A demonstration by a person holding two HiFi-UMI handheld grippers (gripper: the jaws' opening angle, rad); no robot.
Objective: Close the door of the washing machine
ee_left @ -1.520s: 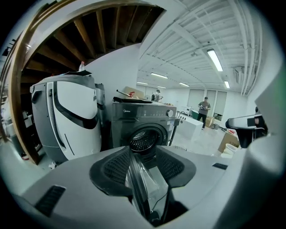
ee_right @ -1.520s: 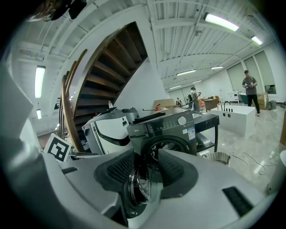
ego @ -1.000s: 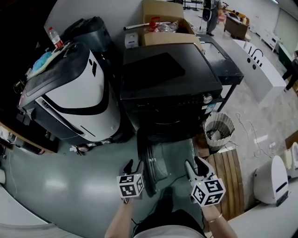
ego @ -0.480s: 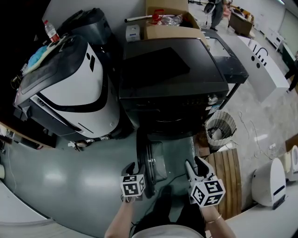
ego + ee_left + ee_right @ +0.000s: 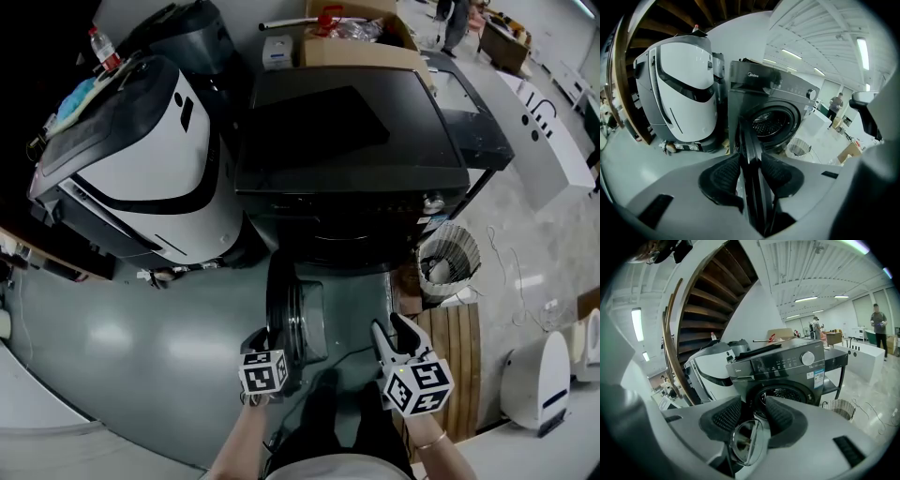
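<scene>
- washing machine: dark front loader, standing on a grey floor against the wall. round drum opening uncovered; knob and a row of markings on the front panel.
- white-and-grey machine: bulky, rounded, just beside the washer on its left. a bottle with a red cap and a blue cloth lie on top of it.
- door: the washer's own, swung fully out from the front and seen edge-on from the head view, hinged at the left of the opening. its bulging glass bowl faces to the right.
- cardboard box: open, behind the washer's top, with red and clear items inside that are too small to name.
- slatted wooden board: on the floor to the right of the door.
- wire basket: round, on the floor near the washer's right front corner, white scraps inside.
- left tongs: at the door's outer edge. the jaws have just been closing, with the door's rim between them; both ribbed pads lie against the rim, one on each side.
- right tongs: to the right of the door and apart from it, pointing toward the washer's front. jaws apart, holding nothing.
- small white box: left of the cardboard box.
</scene>
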